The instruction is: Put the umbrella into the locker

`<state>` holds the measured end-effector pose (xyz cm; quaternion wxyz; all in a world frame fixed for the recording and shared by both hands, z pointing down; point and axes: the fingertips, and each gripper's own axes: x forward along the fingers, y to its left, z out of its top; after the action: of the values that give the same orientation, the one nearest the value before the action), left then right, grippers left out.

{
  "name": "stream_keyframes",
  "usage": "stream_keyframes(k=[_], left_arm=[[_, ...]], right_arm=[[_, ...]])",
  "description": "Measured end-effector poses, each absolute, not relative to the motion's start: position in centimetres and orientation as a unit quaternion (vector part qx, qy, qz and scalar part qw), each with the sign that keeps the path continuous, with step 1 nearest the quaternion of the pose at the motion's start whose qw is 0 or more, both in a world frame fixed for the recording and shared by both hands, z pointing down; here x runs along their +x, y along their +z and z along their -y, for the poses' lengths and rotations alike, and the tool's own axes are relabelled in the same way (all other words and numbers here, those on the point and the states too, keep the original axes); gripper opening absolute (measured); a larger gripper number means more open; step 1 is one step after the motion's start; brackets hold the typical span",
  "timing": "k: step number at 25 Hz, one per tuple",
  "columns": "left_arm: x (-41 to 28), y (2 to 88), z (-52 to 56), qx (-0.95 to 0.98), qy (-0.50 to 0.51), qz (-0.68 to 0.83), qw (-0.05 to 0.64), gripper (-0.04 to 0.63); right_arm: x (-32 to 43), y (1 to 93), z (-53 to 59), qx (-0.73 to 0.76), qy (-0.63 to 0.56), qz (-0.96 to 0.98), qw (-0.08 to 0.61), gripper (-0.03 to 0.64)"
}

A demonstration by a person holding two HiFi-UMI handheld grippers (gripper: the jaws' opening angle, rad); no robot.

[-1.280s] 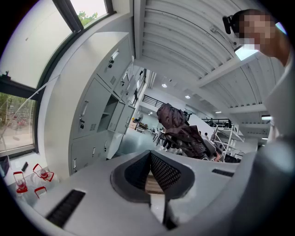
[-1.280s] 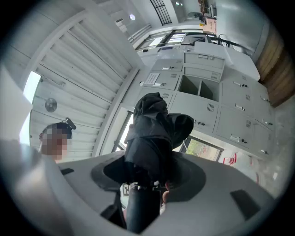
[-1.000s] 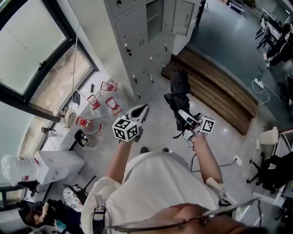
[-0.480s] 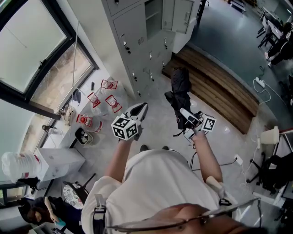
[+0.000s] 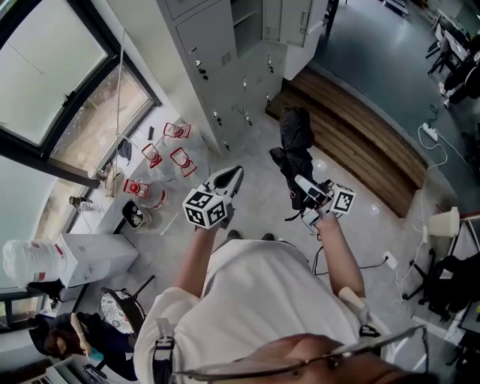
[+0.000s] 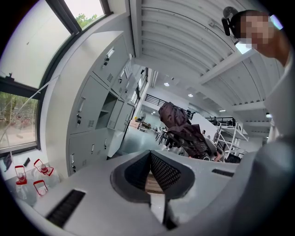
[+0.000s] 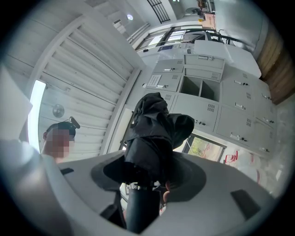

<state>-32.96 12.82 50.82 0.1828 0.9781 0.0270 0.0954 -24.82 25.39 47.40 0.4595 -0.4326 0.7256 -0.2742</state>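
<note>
A folded black umbrella stands up from my right gripper, which is shut on its lower end near the handle. In the right gripper view the umbrella fills the middle, with its dark handle between the jaws of the right gripper. The grey lockers stand ahead, with one compartment open; the open compartments also show behind the umbrella. My left gripper hangs left of the umbrella. In its own view the left gripper is shut and holds nothing.
Several red-labelled clear bottles stand on the floor by the window. A low wooden platform runs to the right of the lockers. A power strip with cable lies far right. Another person is at lower left.
Lockers and bottles have slid slightly up in the head view. Both grippers have shifted a little and keep their pose, the right one still holding the umbrella.
</note>
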Motion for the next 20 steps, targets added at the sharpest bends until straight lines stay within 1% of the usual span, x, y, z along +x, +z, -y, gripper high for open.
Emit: stream_keyframes(k=[7, 10, 20], left_arm=[[-32.1, 51.9, -15.2, 0.976, 0.098, -0.02, 0.192, 0.003], [-31.7, 52.2, -15.8, 0.976, 0.101, -0.019, 0.194, 0.003], [-28.8, 52.4, -14.0, 0.976, 0.097, -0.024, 0.196, 0.003]], right_arm=[[-23.7, 48.3, -27.2, -0.434, -0.279, -0.734, 0.442, 0.244], [-23.1, 48.4, -27.7, -0.435, -0.28, -0.731, 0.446, 0.244], [-20.5, 48.5, -26.2, -0.436, -0.276, -0.728, 0.451, 0.244]])
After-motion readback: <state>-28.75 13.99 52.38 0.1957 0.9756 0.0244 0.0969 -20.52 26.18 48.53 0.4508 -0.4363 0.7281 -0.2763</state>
